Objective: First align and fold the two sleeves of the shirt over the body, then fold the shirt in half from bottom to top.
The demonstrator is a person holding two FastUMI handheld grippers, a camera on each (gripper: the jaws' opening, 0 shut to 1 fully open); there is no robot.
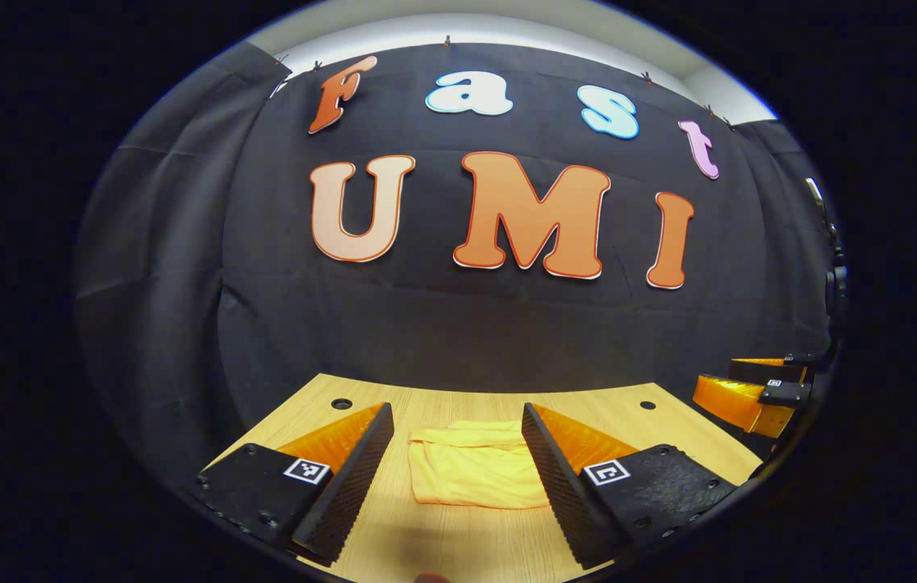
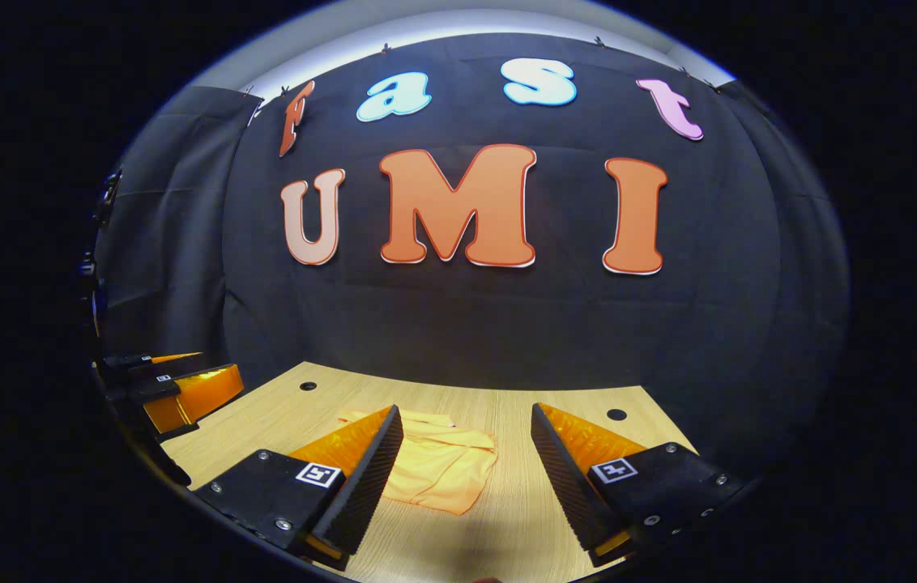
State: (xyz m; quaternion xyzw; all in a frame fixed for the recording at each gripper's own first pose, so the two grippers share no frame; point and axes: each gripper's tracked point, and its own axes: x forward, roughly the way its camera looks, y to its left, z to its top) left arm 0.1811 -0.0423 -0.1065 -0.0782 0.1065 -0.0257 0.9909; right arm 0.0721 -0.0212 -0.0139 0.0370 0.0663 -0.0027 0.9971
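Two grippers held apart over a wooden table with a folded yellow shirt.

Nearest in the left gripper view is the left gripper (image 1: 458, 457), with its two fingers spread wide and nothing between them. Past it comes the biggest thing, the wooden table (image 1: 669, 421), which runs back to the dark cloth wall (image 1: 442, 324). Two small round holes sit near the far edge of the table, one on the left (image 1: 341, 403) and one on the right (image 1: 647, 404). The yellow shirt (image 1: 475, 470) lies flat on the table in a neat folded pile, just beyond the fingers and between them. In the right gripper view the right gripper (image 2: 467, 461) is also wide open and holds nothing, and the shirt (image 2: 442, 470) lies a bit to the left, partly behind the left finger. The other gripper (image 2: 183, 389) shows far off at the left edge there.
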